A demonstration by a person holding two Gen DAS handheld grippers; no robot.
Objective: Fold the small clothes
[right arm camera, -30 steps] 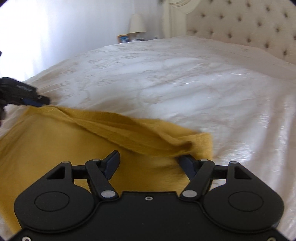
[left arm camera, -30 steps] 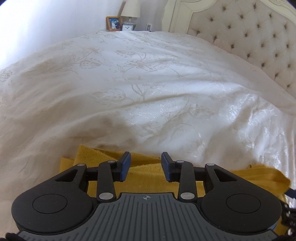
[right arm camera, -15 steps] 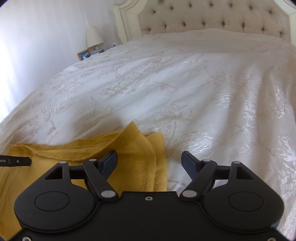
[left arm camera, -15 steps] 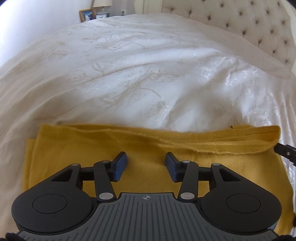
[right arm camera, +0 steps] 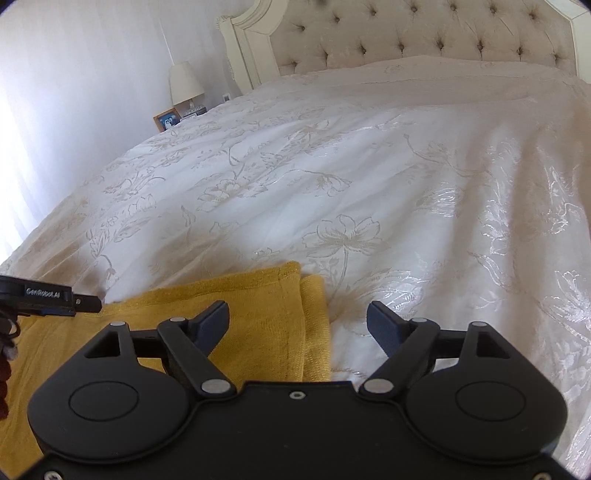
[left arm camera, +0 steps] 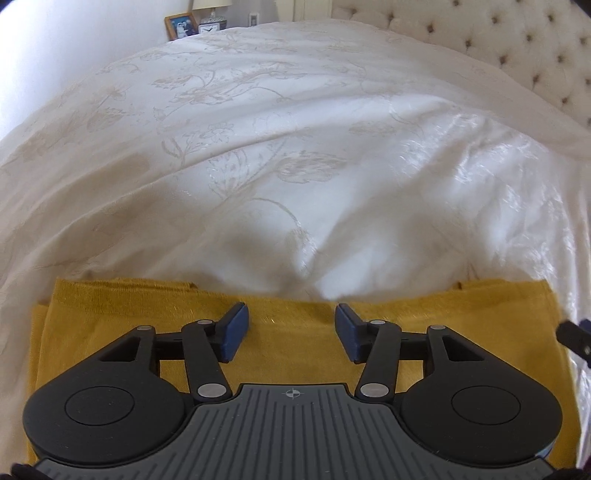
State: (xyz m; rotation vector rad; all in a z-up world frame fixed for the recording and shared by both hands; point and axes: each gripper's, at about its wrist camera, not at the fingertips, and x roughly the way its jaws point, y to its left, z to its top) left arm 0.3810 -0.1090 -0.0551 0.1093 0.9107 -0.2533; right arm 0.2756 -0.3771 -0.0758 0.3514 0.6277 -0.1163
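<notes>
A mustard-yellow knitted garment [left arm camera: 110,325] lies folded flat on the white bedspread [left arm camera: 295,166], with its far edge straight. My left gripper [left arm camera: 291,317] hovers over its far edge. Its jaws are opening and nothing is between the blue pads [left arm camera: 234,328]. In the right wrist view the garment's right end [right arm camera: 258,295] shows two stacked layers. My right gripper [right arm camera: 298,310] straddles that end from above, its jaws opening wide, and the pads press on nothing. The left gripper's tip [right arm camera: 55,295] shows at the left edge there.
The floral bedspread [right arm camera: 369,184] stretches ahead to a tufted cream headboard [right arm camera: 424,33]. Beyond the bed's far left corner stand a lamp [right arm camera: 184,83] and a framed photo [right arm camera: 166,120]. A bright wall [right arm camera: 74,74] runs along the left.
Both grippers' jaws have widened and let go of the yellow cloth. The raised fold has settled flat. The left gripper has drawn back over the garment, and the right one has swung to its right end.
</notes>
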